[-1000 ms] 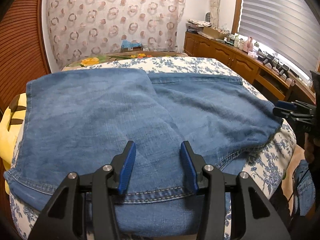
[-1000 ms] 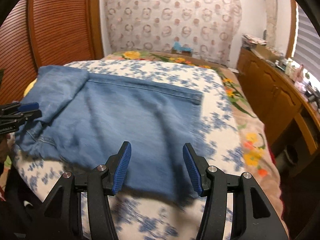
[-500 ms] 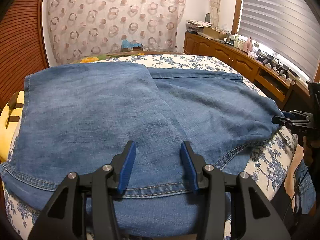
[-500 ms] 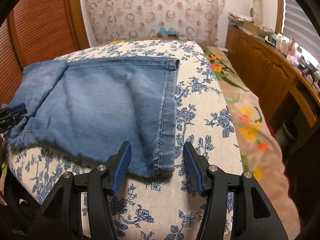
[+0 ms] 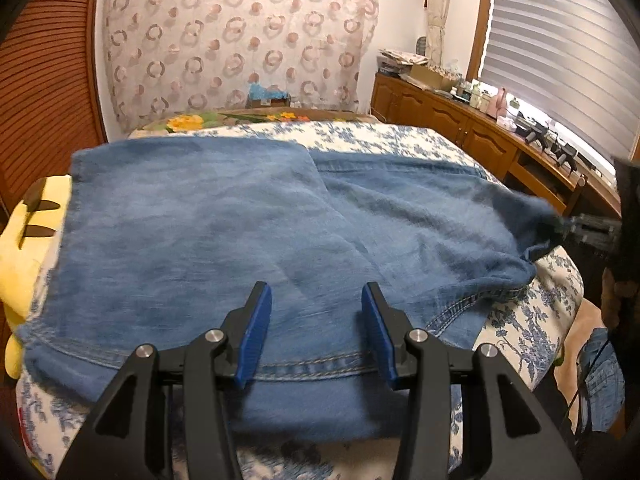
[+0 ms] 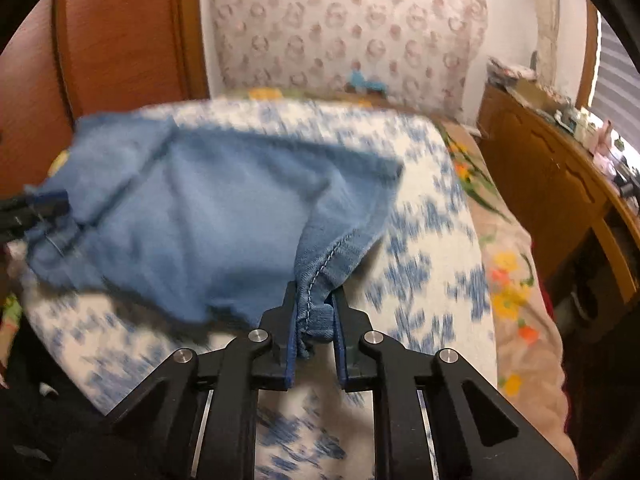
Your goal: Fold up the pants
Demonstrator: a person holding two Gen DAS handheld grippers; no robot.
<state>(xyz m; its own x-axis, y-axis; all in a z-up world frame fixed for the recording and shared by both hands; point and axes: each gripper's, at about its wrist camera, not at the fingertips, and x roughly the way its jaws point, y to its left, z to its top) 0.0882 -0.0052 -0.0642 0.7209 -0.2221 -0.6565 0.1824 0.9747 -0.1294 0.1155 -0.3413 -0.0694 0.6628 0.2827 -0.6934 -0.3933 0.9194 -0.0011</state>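
Blue denim pants [image 5: 200, 220] lie spread on the bed, one layer folded over the left half. My left gripper [image 5: 316, 320] hovers open over the near stitched hem, its blue pads apart with denim below them. In the right wrist view the pants [image 6: 208, 208] rise in a peak toward my right gripper [image 6: 314, 308]. Its jaws are closing, and the pads pinch the stitched corner hem. The left wrist view shows that right gripper [image 5: 576, 228] at the pants' right corner. At the far left edge of the right wrist view the left gripper [image 6: 40, 208] appears, blurred.
The bed cover [image 5: 380, 140] is white with blue flowers. A yellow plush toy [image 5: 24, 248] lies at the bed's left side. A wooden cabinet [image 5: 460, 128] with clutter on top runs along the right wall under the blinds. A flowered blanket [image 6: 512, 280] hangs off the bed's right.
My right gripper's jaws have come together on the pants' corner hem and pulled the cloth up into a peak. The left gripper stays open over the near hem.
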